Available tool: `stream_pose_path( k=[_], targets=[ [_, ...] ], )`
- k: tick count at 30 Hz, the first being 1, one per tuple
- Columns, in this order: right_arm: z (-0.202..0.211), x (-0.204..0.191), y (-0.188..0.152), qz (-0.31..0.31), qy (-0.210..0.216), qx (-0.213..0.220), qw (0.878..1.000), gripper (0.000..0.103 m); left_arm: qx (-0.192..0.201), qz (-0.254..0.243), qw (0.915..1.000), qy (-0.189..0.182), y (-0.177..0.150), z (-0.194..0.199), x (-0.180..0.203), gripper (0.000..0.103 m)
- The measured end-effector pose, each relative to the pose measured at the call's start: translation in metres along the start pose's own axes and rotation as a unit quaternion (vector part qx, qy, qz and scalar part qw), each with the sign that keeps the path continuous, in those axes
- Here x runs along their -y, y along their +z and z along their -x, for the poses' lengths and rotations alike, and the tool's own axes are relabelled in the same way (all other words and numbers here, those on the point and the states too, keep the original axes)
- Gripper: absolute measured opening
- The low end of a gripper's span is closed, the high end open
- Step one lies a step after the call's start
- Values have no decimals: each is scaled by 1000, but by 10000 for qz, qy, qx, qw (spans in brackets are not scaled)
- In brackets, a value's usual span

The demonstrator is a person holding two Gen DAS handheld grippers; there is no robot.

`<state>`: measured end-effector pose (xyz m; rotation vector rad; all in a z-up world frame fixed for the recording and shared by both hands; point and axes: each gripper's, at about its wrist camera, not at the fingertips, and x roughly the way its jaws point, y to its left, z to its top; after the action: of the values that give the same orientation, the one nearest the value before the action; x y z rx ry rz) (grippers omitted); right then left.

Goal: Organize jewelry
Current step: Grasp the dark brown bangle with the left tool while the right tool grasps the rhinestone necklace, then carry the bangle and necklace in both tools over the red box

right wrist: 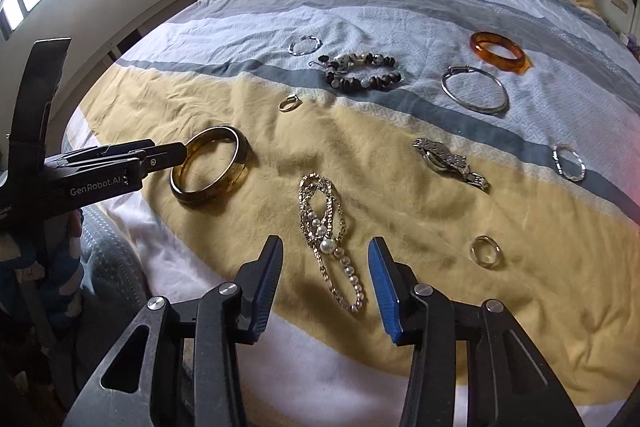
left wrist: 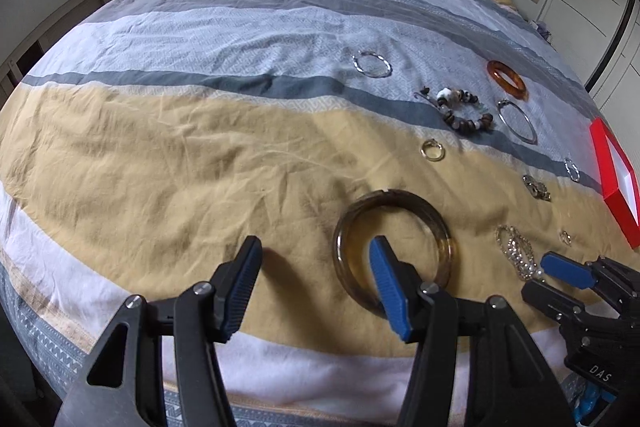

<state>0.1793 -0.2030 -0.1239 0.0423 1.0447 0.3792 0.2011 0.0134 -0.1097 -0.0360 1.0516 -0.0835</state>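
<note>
A dark amber bangle (left wrist: 400, 198) lies on the yellow band of the bedspread. My left gripper (left wrist: 316, 242) stands open over it, its right fingertip inside the ring and its left one outside on the cloth. In the right wrist view the left gripper (right wrist: 182, 149) reaches the rim of that bangle (right wrist: 236, 151). A rhinestone chain with pearls (right wrist: 320, 195) lies lengthwise between the fingers of my right gripper (right wrist: 326, 242), which is open, with neither pad touching the chain. The left wrist view shows the right gripper (left wrist: 540, 279) just below the same chain (left wrist: 516, 251).
Spread further up the bed are an orange bangle (right wrist: 498, 51), a thin silver bangle (right wrist: 475, 90), a beaded bracelet (right wrist: 364, 71), a watch (right wrist: 448, 161), a ring (right wrist: 485, 251) and small hoops. A red box (left wrist: 614, 183) sits at the right edge. A wooden headboard stands at the far end.
</note>
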Motion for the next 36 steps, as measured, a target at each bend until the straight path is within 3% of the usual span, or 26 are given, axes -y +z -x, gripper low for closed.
stream_pose_path(
  k=[4, 7, 11, 13, 20, 29, 36],
  targets=[
    [-19, 2, 6, -29, 38, -67, 10000, 40, -168, -47, 9998, -22, 0, -16, 3, 53],
    [-27, 0, 11, 40, 58, -70, 10000, 27, -246, -144, 9996, -47, 0, -20, 7, 42],
    [-34, -2, 9, 129, 112, -138, 9998, 18, -288, -250, 9992, -145, -1, -21, 12, 13],
    [-32, -1, 8, 89, 160, -148, 9997, 15, -261, -253, 9992, -148, -1, -20, 13, 9],
    [-2, -3, -2, -43, 257, -15, 9997, 13, -56, -202, 9998, -33, -7, 3, 16, 8],
    [73, 2, -27, -252, 150, 495, 9983, 13, 294, -318, 9991, 29, -27, 61, 29, 8],
    [139, 31, -64, -587, -120, 989, 9933, 13, 445, -497, 9976, -204, -39, 102, 69, 8]
  ],
)
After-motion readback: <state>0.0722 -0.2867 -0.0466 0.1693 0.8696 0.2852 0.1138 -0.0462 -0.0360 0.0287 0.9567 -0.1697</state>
